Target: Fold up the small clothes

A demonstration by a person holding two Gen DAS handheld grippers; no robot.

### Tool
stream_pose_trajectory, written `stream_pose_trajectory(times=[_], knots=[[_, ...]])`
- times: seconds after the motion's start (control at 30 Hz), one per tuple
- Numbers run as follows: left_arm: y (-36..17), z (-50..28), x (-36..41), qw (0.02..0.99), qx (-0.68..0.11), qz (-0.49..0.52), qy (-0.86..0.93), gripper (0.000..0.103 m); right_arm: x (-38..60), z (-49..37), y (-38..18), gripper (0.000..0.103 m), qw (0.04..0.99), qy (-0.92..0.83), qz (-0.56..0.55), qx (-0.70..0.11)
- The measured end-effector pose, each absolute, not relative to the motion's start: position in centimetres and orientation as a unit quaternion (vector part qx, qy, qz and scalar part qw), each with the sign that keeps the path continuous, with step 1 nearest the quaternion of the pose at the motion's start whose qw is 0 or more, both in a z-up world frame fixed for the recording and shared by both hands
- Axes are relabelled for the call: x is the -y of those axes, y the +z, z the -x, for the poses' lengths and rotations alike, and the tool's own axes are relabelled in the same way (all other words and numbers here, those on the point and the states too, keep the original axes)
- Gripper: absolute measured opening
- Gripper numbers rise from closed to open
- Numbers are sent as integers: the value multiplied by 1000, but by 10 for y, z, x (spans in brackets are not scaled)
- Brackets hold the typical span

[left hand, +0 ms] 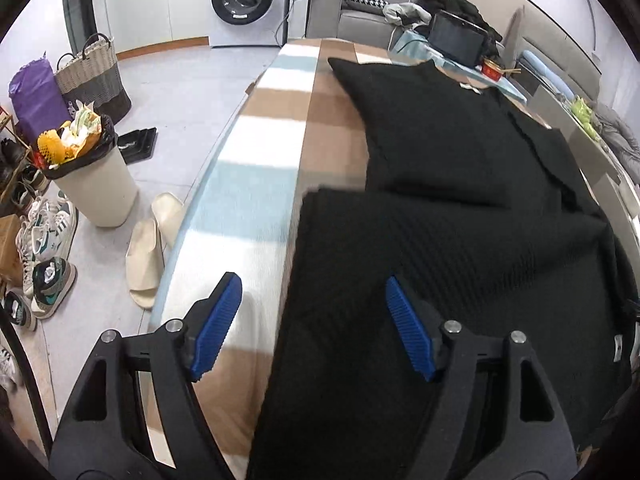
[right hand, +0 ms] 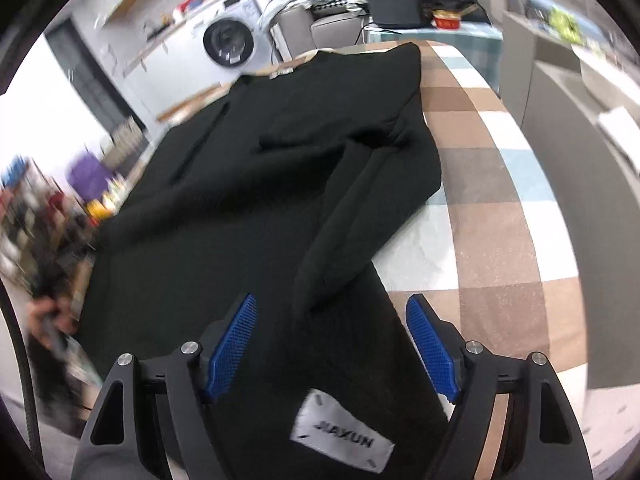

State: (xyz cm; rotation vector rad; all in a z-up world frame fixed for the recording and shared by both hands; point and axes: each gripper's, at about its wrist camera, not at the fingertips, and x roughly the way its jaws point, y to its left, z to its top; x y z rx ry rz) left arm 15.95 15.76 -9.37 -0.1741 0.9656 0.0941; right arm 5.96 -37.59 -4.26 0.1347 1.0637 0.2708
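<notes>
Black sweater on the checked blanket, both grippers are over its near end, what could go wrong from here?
The black sweater is thick knit, so the open left gripper, straddling its side edge, might pinch the checked blanket too. The right gripper is open over layered cloth near the white label and may catch only one layer.

Black garment (left hand: 460, 240): matt ribbed knit; checked blanket (left hand: 256, 200): soft woven cloth.

A white washing machine (left hand: 245, 2) stands at the far wall, a grey sofa (left hand: 352, 20) beside it under loose clothes. On the floor — a full bin (left hand: 96, 184), a woven basket (left hand: 94, 76), a purple bag (left hand: 36, 96), pale slippers (left hand: 150, 248) and sneakers (left hand: 48, 240). A dark tablet (left hand: 456, 40) stands propped past the checked blanket (left hand: 256, 184).
</notes>
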Motion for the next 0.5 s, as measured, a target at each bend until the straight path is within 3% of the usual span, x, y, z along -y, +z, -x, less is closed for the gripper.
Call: stream_pose_trajectory(times=[0.03, 0.07, 0.1, 0.23, 0.33, 0.47, 0.5], knots=[[-94, -157, -156, 881, -464, 85, 45, 72, 374, -60, -46, 42, 849, 128, -54, -510], [-94, -153, -154, 882, -462, 84, 43, 72, 374, -61, -46, 17, 851, 128, -49, -507], [-94, -149, -152, 883, -460, 82, 43, 72, 379, -62, -43, 4, 856, 132, -57, -496], [-90, -134, -153, 883, -460, 78, 49, 72, 434, -58, -23, 4, 878, 66, -124, -457], [-93, -127, -156, 879, -468, 87, 41, 72, 458, -58, -32, 9, 865, 51, -166, -471], [-96, -120, -153, 877, -473, 74, 37, 72, 452, -51, -42, 44, 860, 77, -167, -477], [-95, -119, -152, 877, -474, 73, 34, 72, 451, -49, -42, 47, 860, 86, -169, -474]])
